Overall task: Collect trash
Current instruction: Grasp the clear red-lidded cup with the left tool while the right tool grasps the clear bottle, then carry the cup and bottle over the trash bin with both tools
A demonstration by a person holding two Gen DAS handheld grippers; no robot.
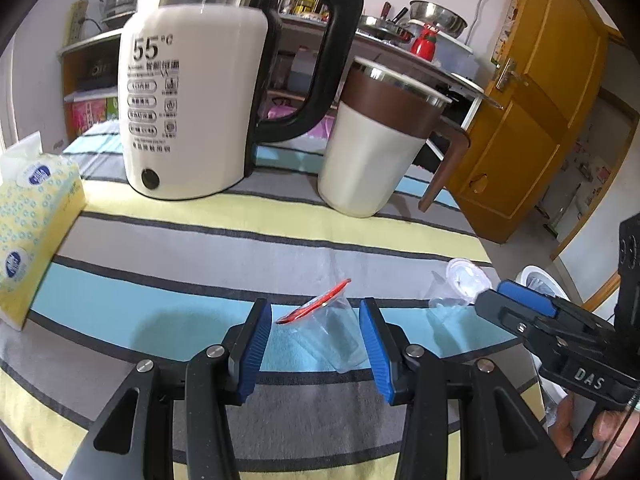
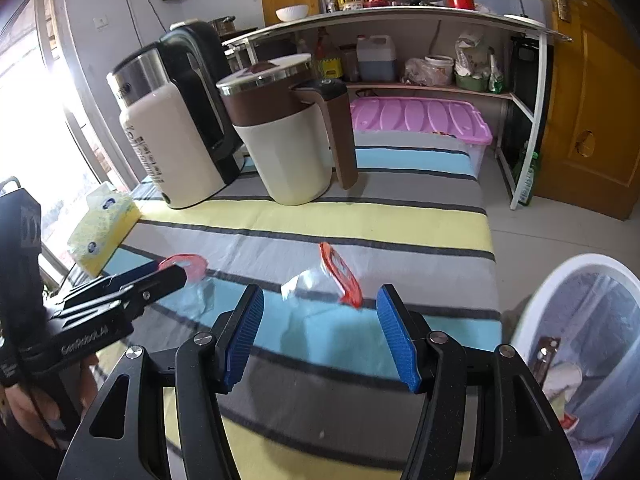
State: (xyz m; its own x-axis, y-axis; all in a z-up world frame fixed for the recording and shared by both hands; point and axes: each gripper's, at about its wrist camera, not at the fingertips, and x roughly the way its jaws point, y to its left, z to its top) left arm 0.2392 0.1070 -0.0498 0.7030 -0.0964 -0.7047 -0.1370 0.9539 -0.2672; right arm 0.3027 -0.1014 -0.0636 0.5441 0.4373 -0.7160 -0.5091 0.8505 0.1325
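Step in hand: approach for pickup. The left gripper [image 1: 316,336] stands partly open, straddling a clear plastic cup with a red peel lid [image 1: 332,320] lying on the striped tablecloth [image 1: 200,240]; the pads are not pressing it. The right gripper [image 2: 320,332] is likewise open and empty, just short of a second cup [image 2: 320,284]. Next move: close on each cup, then carry it to the white waste bin [image 2: 532,312] beside the table.

Count on the striped cloth [image 2: 360,216]:
- clear plastic cups with red-rimmed peel lids: 2, lying on their sides, one [image 2: 320,284] and the other [image 2: 192,280]
- electric kettle, cream and black: 1 [image 2: 168,128]
- jug, cream with brown band and handle: 1 [image 2: 288,136]
- tissue pack, yellow: 1 [image 2: 104,232]

Beside the table: white waste bin: 1 [image 2: 560,280]. Pink-lidded storage box: 1 [image 2: 424,120].
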